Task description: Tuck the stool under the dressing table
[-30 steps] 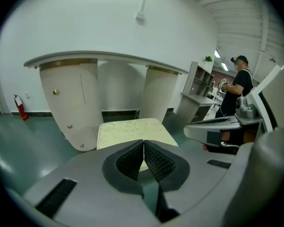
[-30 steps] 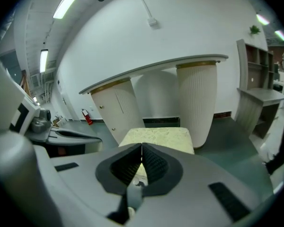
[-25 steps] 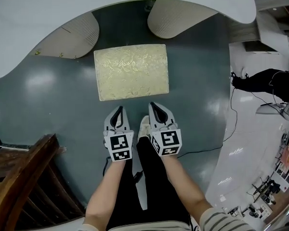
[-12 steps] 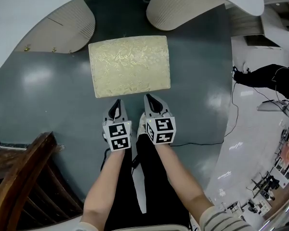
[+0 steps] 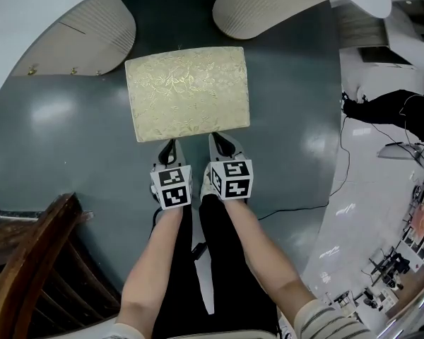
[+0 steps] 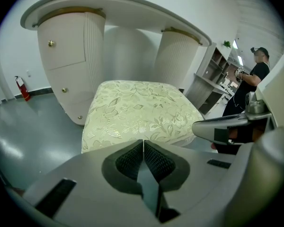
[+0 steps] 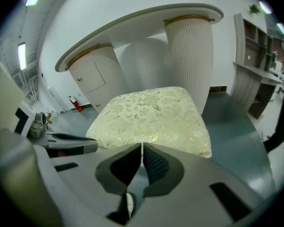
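Tools nearest: left tool (image 5: 170, 149) and right tool (image 5: 221, 144) side by side, jaws of both pressed together on nothing, tips seemingly against the near edge of the stool (image 5: 188, 90). Stool on the floor (image 5: 56, 136), far edge just between the pedestals of the dressing table (image 5: 35, 13), mostly not yet under. Pushing step, likely; next, shove straight and evenly into the gap.

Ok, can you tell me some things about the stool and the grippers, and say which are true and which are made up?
1. The left gripper and the right gripper both have their fingers shut. True.
2. The stool has a plain red seat. False: it is pale gold with a leafy pattern.
3. The stool is hidden under the table top. False: its whole seat shows in the head view.
4. A wooden chair stands on the person's left. True.
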`<action>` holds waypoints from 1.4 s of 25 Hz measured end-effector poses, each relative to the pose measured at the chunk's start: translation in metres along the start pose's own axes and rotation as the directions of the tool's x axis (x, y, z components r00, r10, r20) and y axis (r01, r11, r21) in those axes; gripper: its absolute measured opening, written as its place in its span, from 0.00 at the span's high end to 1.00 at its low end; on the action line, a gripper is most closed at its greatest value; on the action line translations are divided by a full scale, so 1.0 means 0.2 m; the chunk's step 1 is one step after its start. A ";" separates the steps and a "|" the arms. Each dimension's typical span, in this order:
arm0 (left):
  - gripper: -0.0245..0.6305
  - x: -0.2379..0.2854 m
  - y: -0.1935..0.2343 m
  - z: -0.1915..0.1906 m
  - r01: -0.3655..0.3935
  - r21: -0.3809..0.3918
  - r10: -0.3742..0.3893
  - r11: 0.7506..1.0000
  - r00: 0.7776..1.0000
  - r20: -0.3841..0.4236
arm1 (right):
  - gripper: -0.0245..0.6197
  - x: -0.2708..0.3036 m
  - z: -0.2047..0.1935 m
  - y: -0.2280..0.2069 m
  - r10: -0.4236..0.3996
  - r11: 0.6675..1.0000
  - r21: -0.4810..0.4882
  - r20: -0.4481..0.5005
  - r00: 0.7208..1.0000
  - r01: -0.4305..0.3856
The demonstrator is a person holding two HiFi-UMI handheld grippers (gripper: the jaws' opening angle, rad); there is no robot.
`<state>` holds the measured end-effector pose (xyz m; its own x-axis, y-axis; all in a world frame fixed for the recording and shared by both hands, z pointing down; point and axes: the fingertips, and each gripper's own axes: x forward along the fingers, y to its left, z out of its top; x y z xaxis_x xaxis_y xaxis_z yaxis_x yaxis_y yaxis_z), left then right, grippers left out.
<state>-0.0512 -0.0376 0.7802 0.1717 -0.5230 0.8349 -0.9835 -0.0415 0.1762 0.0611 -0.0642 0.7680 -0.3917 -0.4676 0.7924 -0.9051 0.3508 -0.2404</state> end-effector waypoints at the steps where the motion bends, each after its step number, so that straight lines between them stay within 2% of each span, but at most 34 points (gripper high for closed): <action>1: 0.95 0.01 0.00 -0.01 0.000 0.000 0.000 1.000 1.000 -0.007 | 0.94 0.01 0.00 0.00 -0.001 1.000 0.001 -0.007 1.000 0.001; 9: 0.95 0.08 0.02 -0.03 0.002 -0.016 -0.003 1.000 0.999 -0.053 | 0.94 0.10 -0.04 -0.02 0.002 1.000 0.025 -0.071 0.998 0.000; 15: 0.95 0.10 0.02 -0.02 0.003 0.011 -0.002 1.000 0.999 -0.055 | 0.94 0.12 -0.04 -0.03 0.002 1.000 0.000 -0.066 0.998 -0.002; 22: 0.95 0.11 0.05 -0.01 -0.008 -0.020 0.006 1.000 0.998 -0.063 | 0.94 0.14 -0.02 -0.01 0.021 1.000 -0.002 -0.076 0.997 -0.022; 29: 0.95 0.14 0.05 0.03 0.013 0.001 -0.013 1.000 0.998 -0.069 | 0.94 0.16 0.02 -0.04 0.005 1.000 0.005 -0.070 0.998 -0.005; 35: 0.95 0.16 0.04 0.07 0.014 -0.012 -0.015 1.000 0.998 -0.059 | 0.94 0.18 0.07 -0.06 0.013 1.000 0.020 -0.069 0.998 -0.012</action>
<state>-0.0548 -0.0663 0.8014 0.1896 -0.4712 0.8614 -0.9801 -0.0390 0.1945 0.0563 -0.0965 0.7922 -0.3909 -0.4058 0.8261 -0.9036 0.3399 -0.2606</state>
